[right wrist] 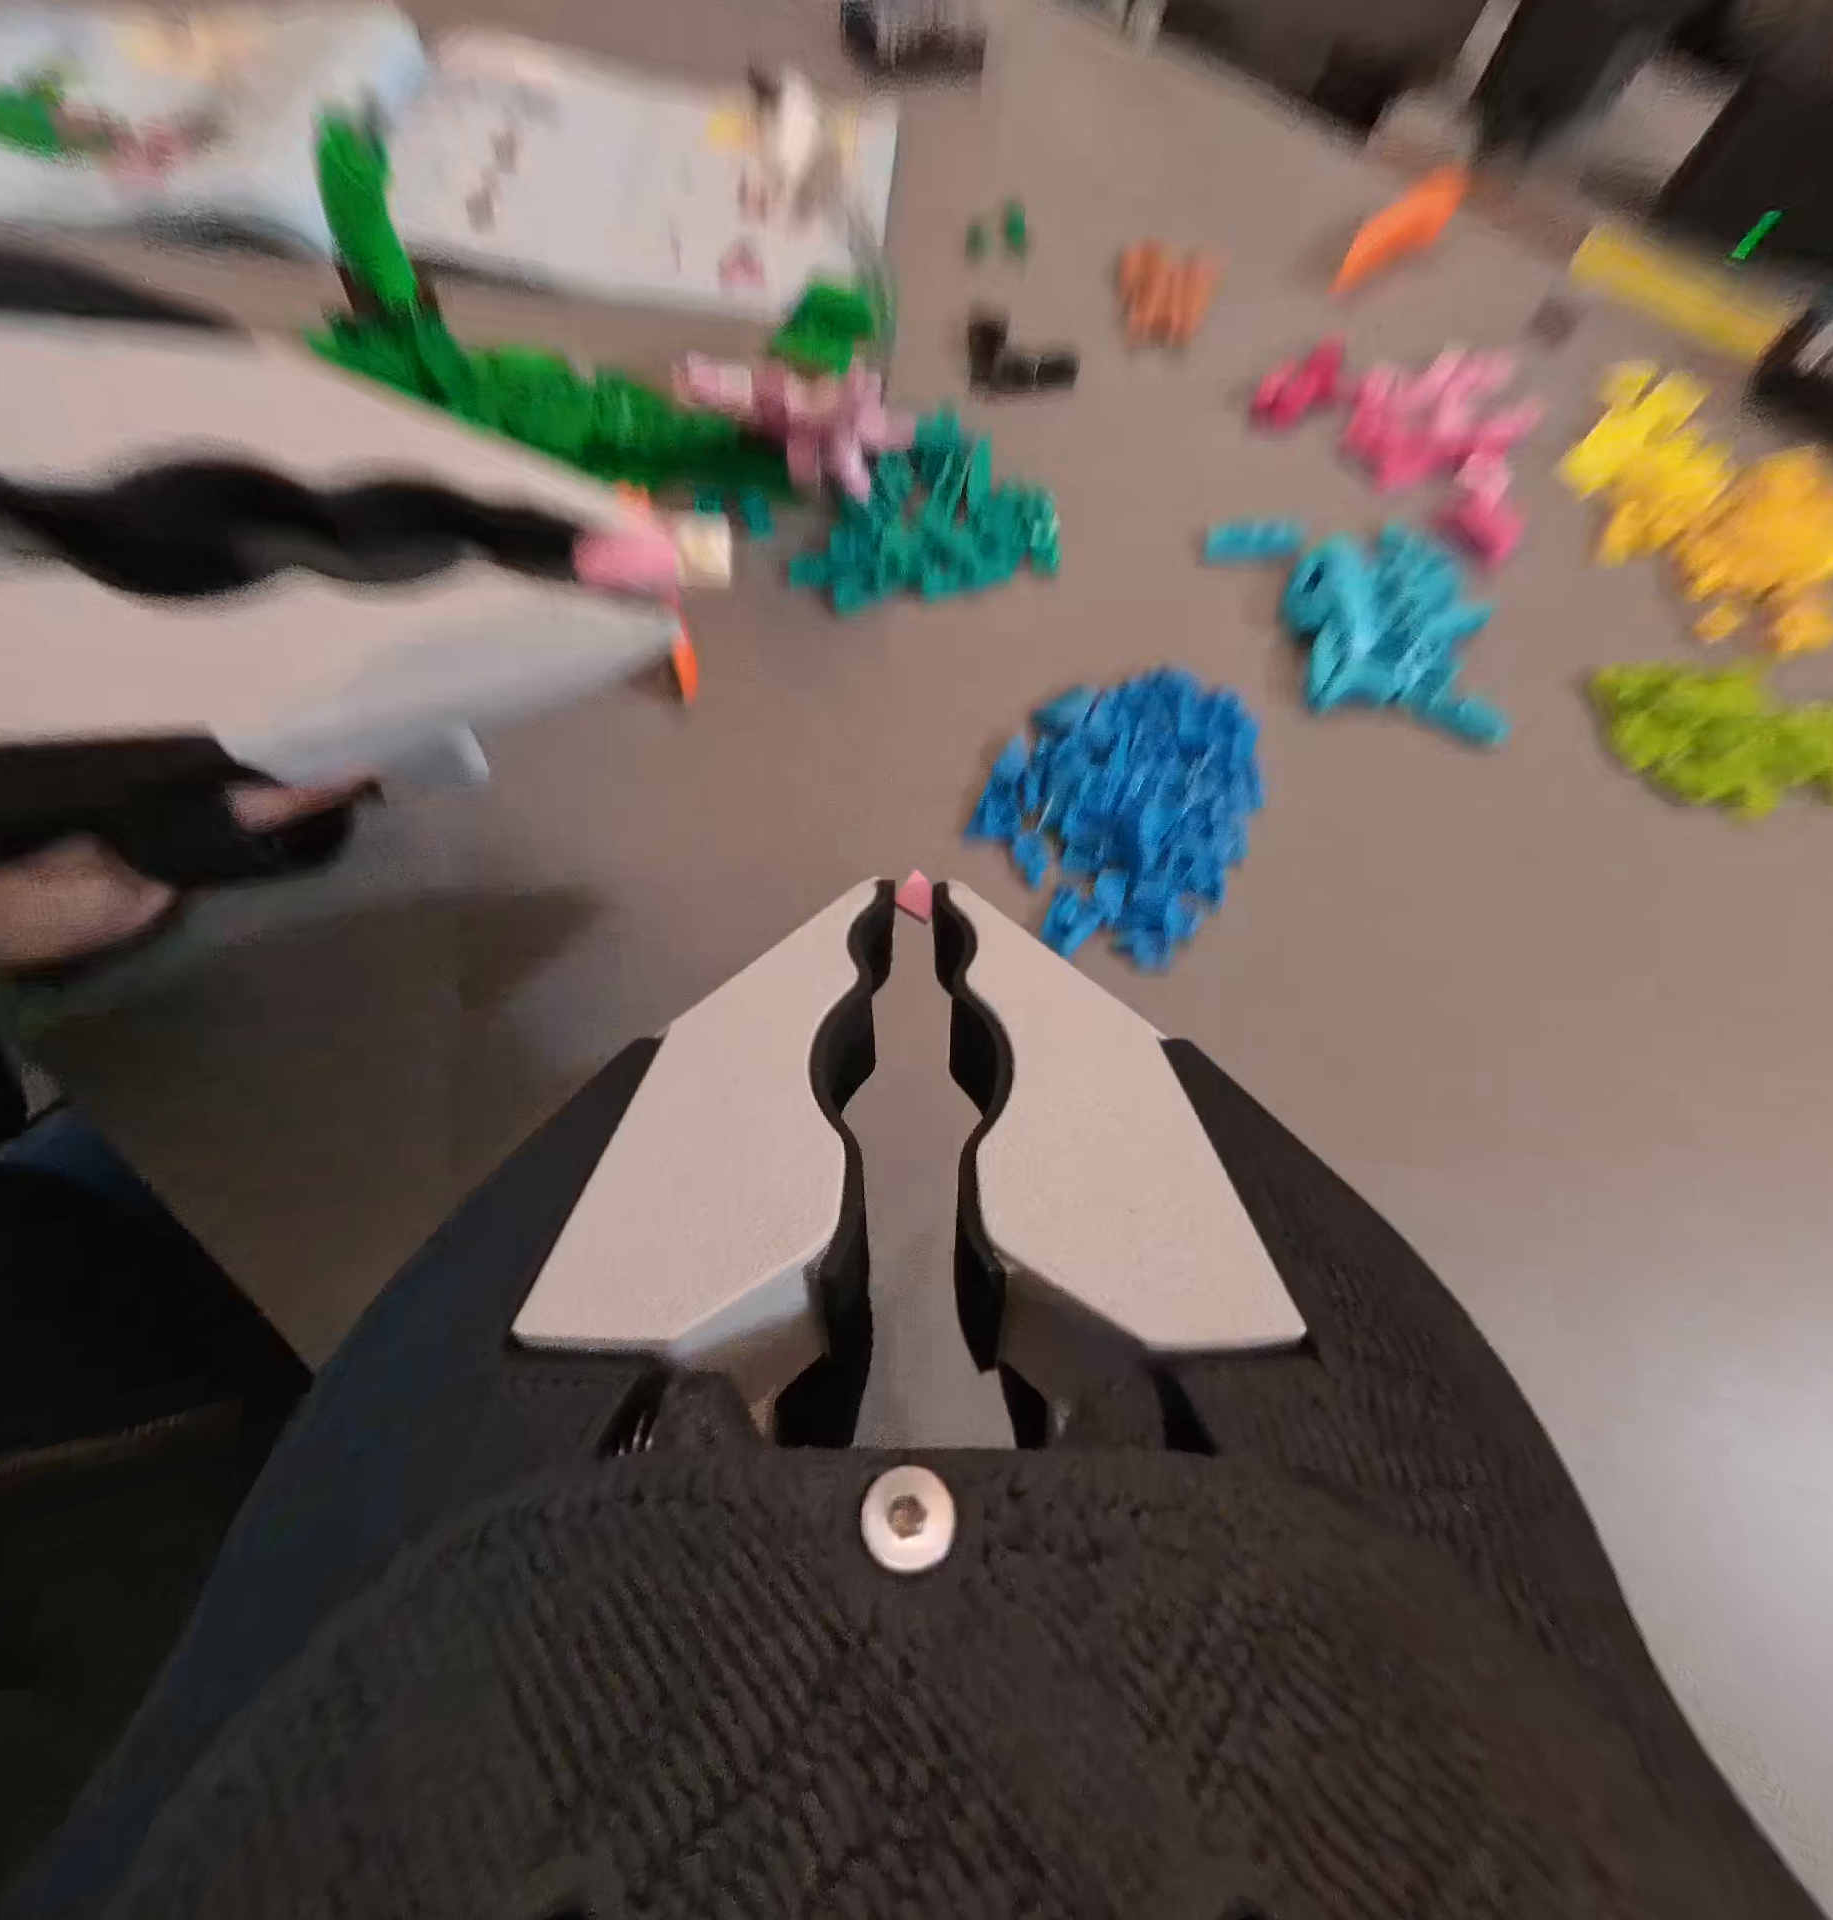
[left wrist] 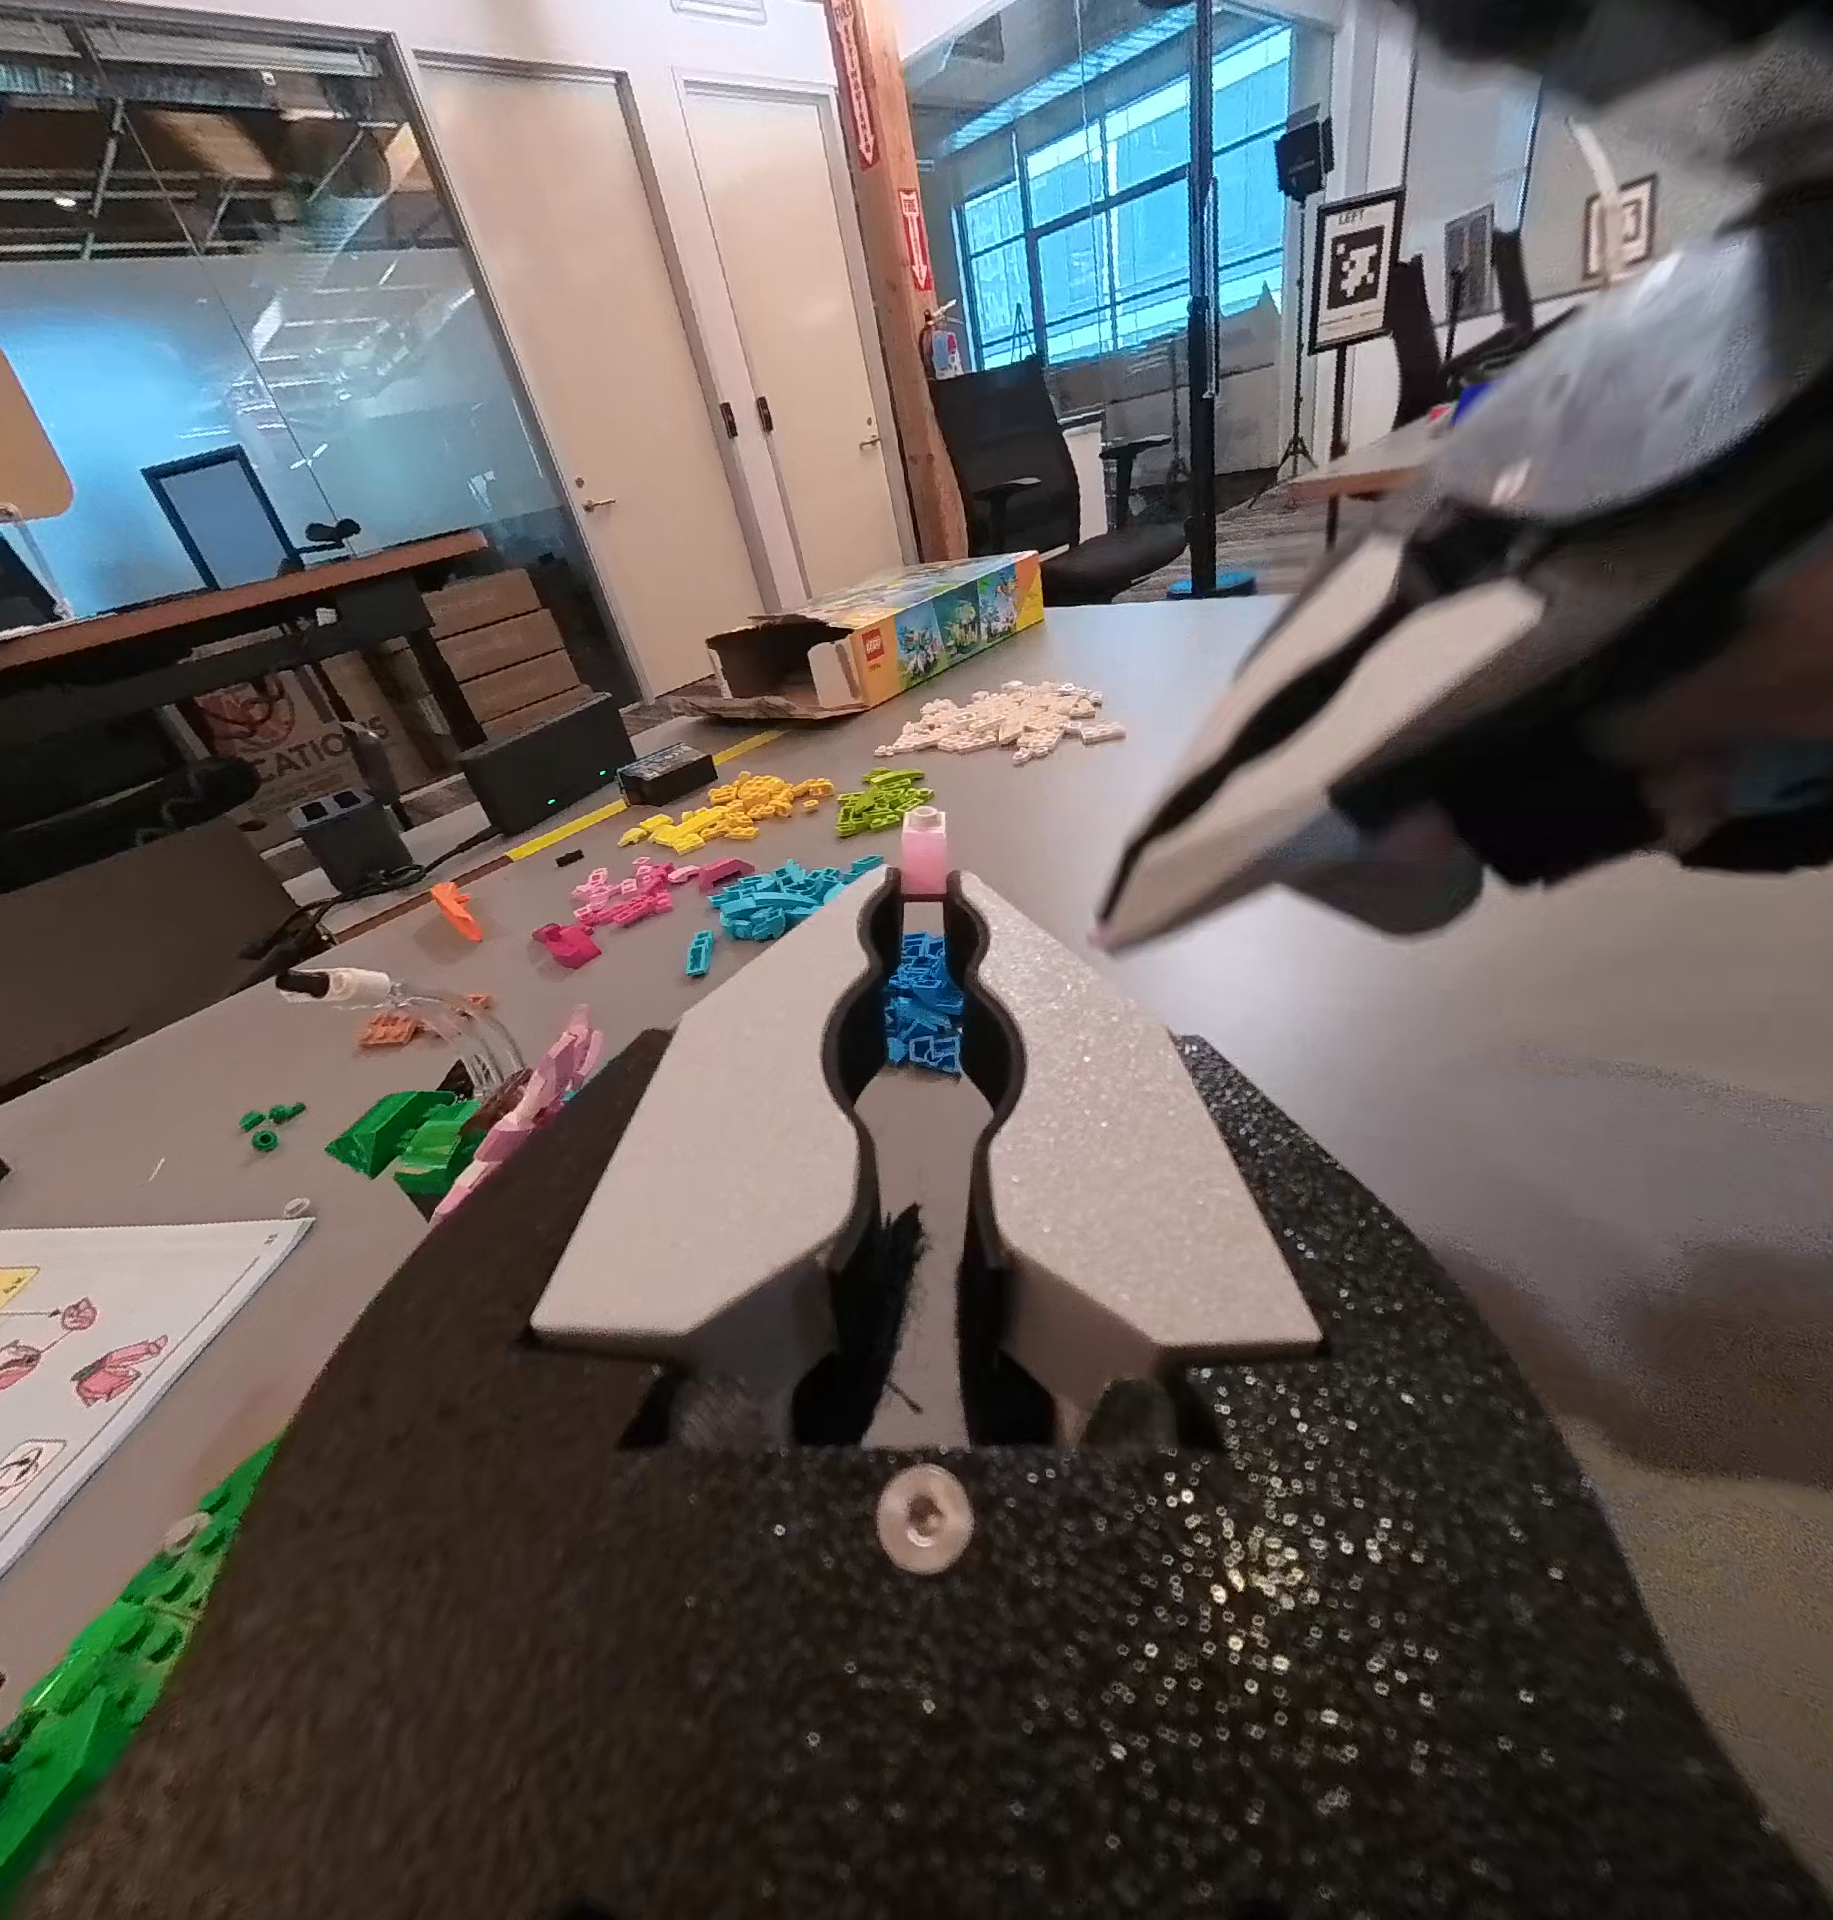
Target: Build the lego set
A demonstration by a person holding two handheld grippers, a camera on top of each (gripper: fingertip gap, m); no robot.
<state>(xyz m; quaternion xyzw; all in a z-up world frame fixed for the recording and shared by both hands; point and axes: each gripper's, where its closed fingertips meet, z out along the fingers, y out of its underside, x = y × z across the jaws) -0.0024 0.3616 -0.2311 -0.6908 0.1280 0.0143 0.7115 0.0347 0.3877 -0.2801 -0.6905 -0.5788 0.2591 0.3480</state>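
Observation:
My left gripper [left wrist: 923, 881] is shut on a small light-pink brick [left wrist: 927, 850] that stands upright at its tips, above the grey table [left wrist: 1307, 1039]. In the right wrist view, which is blurred, it enters from the left [right wrist: 663, 566] with the pink brick [right wrist: 631, 556] at its tip. My right gripper [right wrist: 913, 902] is shut on a tiny pink piece [right wrist: 914, 894]. In the left wrist view it reaches in from the upper right [left wrist: 1109, 935], a short way right of the left gripper's tips. A partly built green and pink model [left wrist: 444, 1127] [right wrist: 579, 405] stands to the left.
Sorted piles lie on the table: blue [left wrist: 922, 1013], turquoise [left wrist: 777, 899], pink [left wrist: 626, 899], yellow [left wrist: 735, 810], lime [left wrist: 881, 800], white [left wrist: 1005, 717]. An open set box [left wrist: 891, 644] lies at the back. An instruction booklet [left wrist: 91, 1371] and green plates [left wrist: 81, 1683] lie near left. Left tips to right tips: about 6 cm.

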